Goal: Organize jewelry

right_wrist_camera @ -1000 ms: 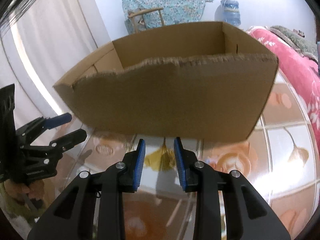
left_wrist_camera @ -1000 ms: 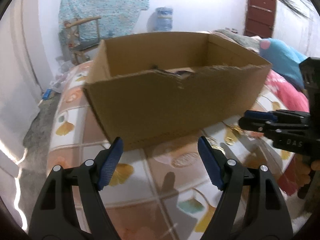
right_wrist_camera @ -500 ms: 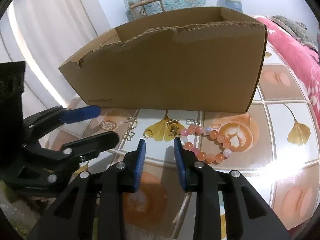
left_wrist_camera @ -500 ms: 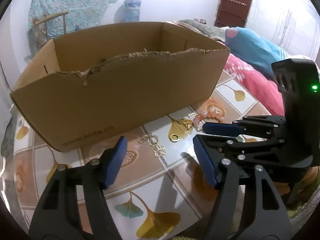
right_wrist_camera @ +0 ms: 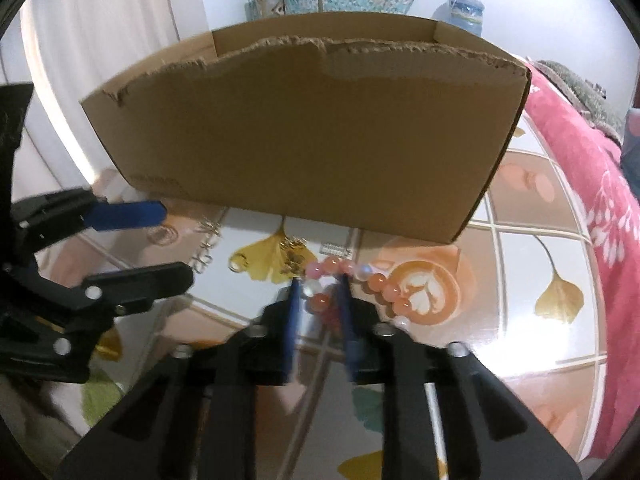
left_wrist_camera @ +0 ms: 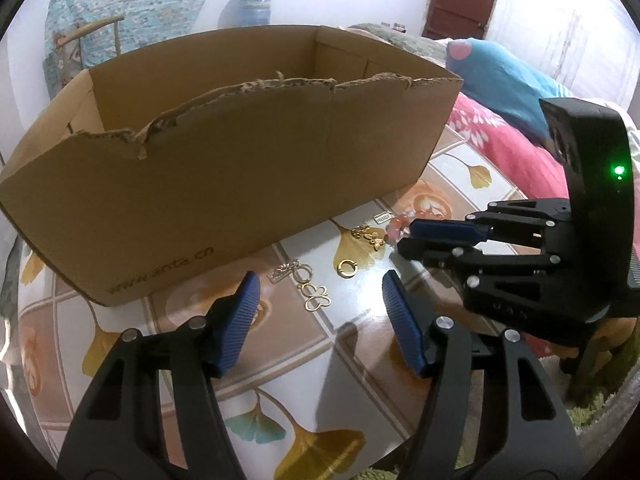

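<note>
**Right gripper closing around the bead bracelet by the box**

Right gripper (right_wrist_camera: 318, 288) is tipped down at the table, its blue pads (right_wrist_camera: 292, 320) drawing together with a stretch of the pink bead bracelet (right_wrist_camera: 376, 282) caught between them. The picture is smeared there, so whether the pads already press on the beads I cannot tell. The rest of the bracelet curls off to the right over a coffee-cup print on the tablecloth (right_wrist_camera: 540, 264).

Left gripper (left_wrist_camera: 320, 292) hangs over the table with its jaws fairly wide, narrowing a little, and nothing between them. Just ahead of its tips lie the small gold pieces: a butterfly charm (left_wrist_camera: 316, 298), a gold ring (left_wrist_camera: 346, 268), and a silvery clasp (left_wrist_camera: 283, 271) beside them. Another small gold cluster (left_wrist_camera: 368, 235) sits nearer the bracelet.

All of this jewellery lies on the ginkgo-leaf cloth in front of the open cardboard box (left_wrist_camera: 240, 168), whose near wall has a ragged, torn top edge. Pink bedding (right_wrist_camera: 580, 168) runs along the right.
</note>
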Available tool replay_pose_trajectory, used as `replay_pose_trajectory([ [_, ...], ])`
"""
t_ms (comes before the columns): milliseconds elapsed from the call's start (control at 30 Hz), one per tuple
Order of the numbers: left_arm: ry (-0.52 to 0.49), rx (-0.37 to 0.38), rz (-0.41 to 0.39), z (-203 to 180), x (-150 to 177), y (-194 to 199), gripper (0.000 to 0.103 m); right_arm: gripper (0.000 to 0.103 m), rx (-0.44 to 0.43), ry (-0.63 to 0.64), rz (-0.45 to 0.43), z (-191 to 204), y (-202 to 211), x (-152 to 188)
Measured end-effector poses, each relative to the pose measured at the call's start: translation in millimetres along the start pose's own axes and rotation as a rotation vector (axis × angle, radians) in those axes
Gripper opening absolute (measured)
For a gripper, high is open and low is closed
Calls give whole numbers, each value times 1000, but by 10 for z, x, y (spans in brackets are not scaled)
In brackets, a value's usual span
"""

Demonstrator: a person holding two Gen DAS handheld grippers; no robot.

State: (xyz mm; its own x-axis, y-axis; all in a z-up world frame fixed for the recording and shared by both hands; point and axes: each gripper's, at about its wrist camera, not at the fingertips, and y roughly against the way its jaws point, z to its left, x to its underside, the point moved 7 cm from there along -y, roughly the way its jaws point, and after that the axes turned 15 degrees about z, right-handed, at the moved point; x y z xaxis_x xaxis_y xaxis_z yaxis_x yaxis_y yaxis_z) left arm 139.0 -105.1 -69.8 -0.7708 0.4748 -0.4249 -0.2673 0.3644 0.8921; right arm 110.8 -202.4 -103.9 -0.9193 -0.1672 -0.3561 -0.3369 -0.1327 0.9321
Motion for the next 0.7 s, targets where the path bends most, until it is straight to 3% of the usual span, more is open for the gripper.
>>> replay_pose_trajectory([
  [333, -16, 27, 29, -65, 7, -82, 60, 10, 34, -100, 37, -269, 76, 113],
  [467, -8, 18, 31, -83, -6, -98, 60, 13, -24, -165, 17, -346, 125, 95],
  [567, 0, 23, 29, -98, -4, -98, 57, 21, -53, -172, -19, -291, 162, 49],
  [700, 16, 24, 41, -76, 7, -122, 47, 21, -57, -160, -68, -284, 241, 39],
])
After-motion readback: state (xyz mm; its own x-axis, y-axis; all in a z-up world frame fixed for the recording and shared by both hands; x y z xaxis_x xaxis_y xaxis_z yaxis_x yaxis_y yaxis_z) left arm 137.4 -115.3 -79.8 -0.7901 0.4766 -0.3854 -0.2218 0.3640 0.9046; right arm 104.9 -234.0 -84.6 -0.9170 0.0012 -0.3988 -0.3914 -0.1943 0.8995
